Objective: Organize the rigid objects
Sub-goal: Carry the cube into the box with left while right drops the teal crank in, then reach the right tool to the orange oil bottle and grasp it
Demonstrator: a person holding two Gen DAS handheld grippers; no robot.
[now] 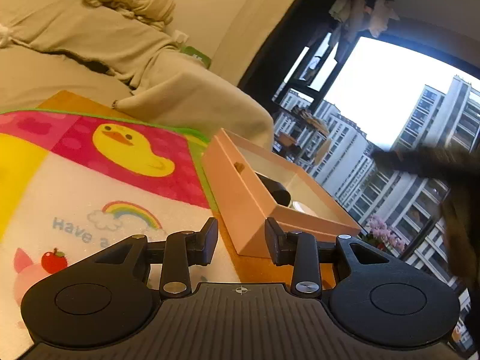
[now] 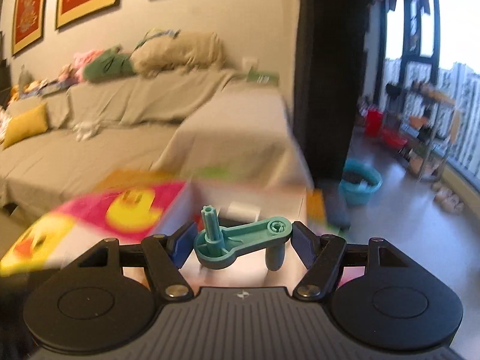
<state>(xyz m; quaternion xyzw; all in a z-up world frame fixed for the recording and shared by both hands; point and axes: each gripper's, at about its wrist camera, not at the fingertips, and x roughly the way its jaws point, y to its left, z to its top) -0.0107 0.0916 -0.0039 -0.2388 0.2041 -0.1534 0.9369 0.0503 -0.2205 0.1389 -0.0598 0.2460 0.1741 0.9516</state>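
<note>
The right gripper (image 2: 242, 244) pinches a teal plastic crank handle (image 2: 240, 244) end to end between its blue pads — stiff, light and smooth, so it is probably best held across the flat arm rather than the round knob. The left gripper (image 1: 241, 241) hangs spread and empty just before the open pink box (image 1: 240, 198), which rests beside the duck-print mat (image 1: 120, 162) — dark items already lie inside the box.

Teal plastic crank (image 2: 243, 241), peach-pink box (image 1: 258, 189), pink-and-yellow duck-print mat (image 1: 99, 165), beige sofa cover (image 2: 144, 111)

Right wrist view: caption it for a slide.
Right gripper holds a teal crank handle between its fingers, living room blurred behind.
</note>
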